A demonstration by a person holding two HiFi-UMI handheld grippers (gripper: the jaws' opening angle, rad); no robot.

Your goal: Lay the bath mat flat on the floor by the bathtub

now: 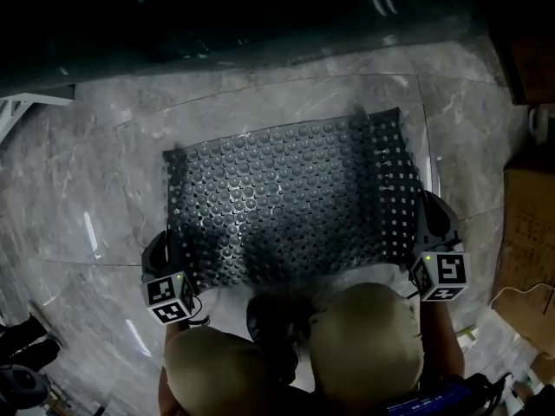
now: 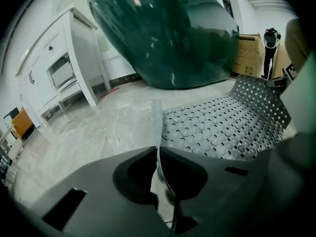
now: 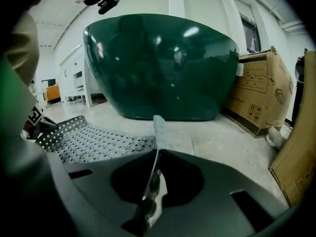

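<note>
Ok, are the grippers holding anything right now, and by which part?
Both are shut on the dark grey studded rubber bath mat: the left gripper pinches its near-left corner edge, the right gripper its near-right corner.

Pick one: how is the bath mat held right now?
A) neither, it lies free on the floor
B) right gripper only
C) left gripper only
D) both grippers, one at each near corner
D: the left gripper and the right gripper each have their jaws closed on a thin edge of the bath mat, and the head view puts them at its two near corners.
</note>
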